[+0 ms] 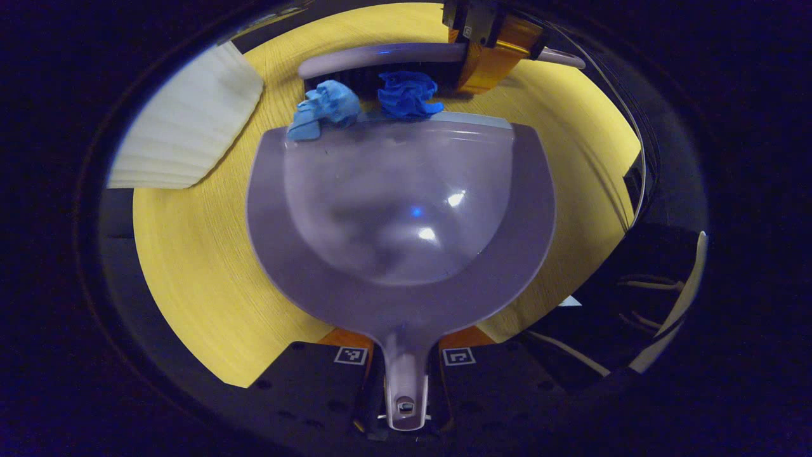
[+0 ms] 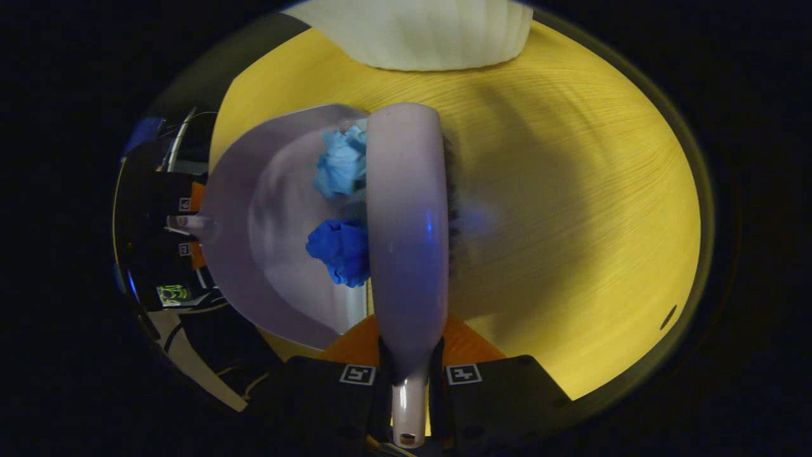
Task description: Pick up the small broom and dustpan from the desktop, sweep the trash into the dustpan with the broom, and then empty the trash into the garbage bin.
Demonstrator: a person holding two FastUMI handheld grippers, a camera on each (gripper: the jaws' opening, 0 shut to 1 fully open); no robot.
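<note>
We have the dustpan (image 1: 399, 279) by its thin handle, the left gripper (image 1: 404, 374) with its fingers closed on it, and the broom (image 2: 409, 222) held the same way in the right gripper (image 2: 409, 381). Both look like light, stiff plastic, best held at the handle. Two crumpled blue paper wads (image 1: 406, 94) sit at the pan's lip on the desk (image 1: 190, 254), soft and likely to roll off. The bin (image 2: 419, 32) stands beyond.

A yellow wood-grain desktop (image 2: 571, 190) lies in dim light, darkness all around.
</note>
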